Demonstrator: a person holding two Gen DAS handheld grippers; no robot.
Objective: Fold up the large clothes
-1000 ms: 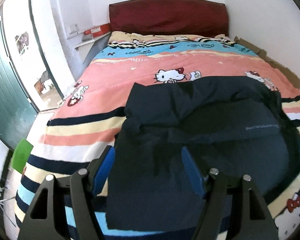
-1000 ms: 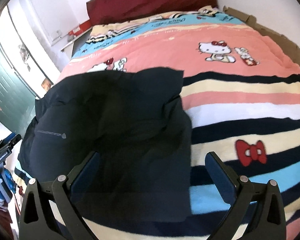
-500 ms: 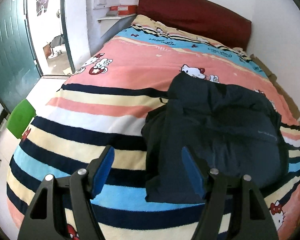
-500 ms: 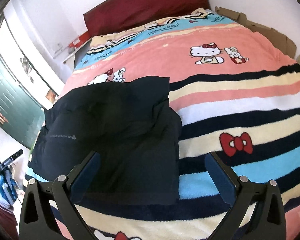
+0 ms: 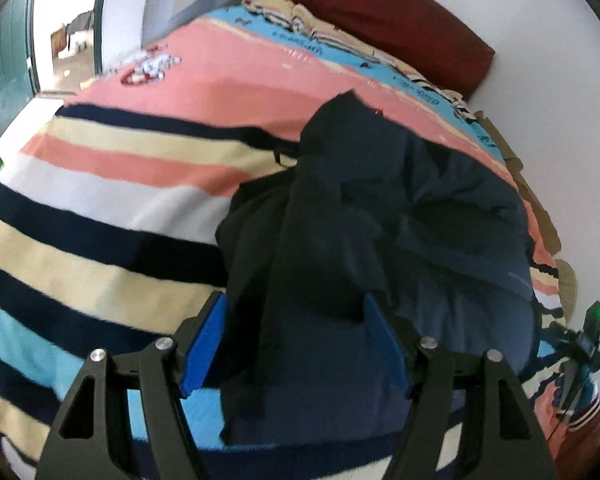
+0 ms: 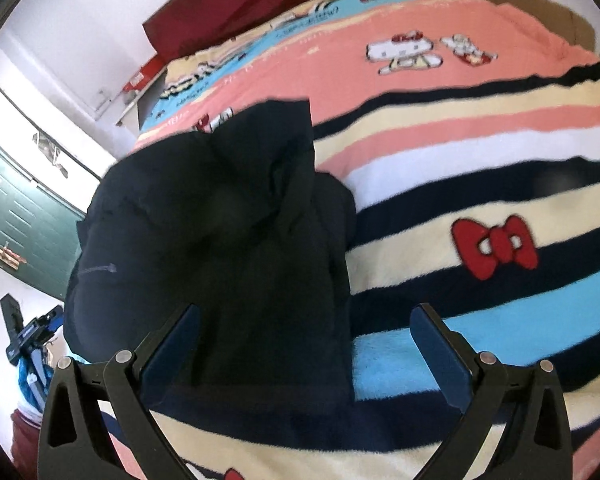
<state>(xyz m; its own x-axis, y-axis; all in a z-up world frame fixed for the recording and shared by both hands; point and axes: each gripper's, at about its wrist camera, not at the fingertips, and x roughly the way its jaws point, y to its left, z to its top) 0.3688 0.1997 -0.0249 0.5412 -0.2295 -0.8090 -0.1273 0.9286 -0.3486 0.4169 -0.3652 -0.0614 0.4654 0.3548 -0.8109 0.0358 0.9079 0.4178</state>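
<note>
Dark navy garment [image 5: 380,240] lies partly folded and rumpled on the striped cartoon blanket [image 5: 112,200] of the bed, near its foot end, headboard [image 5: 380,8] at the far side. Left tongs [image 5: 296,344] stand wide, blue pads [image 5: 204,348] either side of the garment's near left corner, nothing pinched; cloth sits between them but whether the pads touch it I cannot tell. Right tongs [image 6: 306,350] also stand wide, straddling the near right edge of the garment [image 6: 220,240], one pad over cloth and the other over bare blanket [image 6: 480,160], nothing gripped. Step in hand, as I judge it: taking the near hem at both corners for the next fold. To do it well, bring each pair down until the lower pad slides under the whole stack of layers, close on the full thickness rather than the top sheet alone, and take both corners level so the fold line runs straight; the loose flap on the left side looks apt to slip out. Against half a second ago: both views now sit closer and lower over the garment, the left view has swung so that the cloth now lies between the pads rather than off to the right, and neither pair of tongs has changed its spread.
</note>
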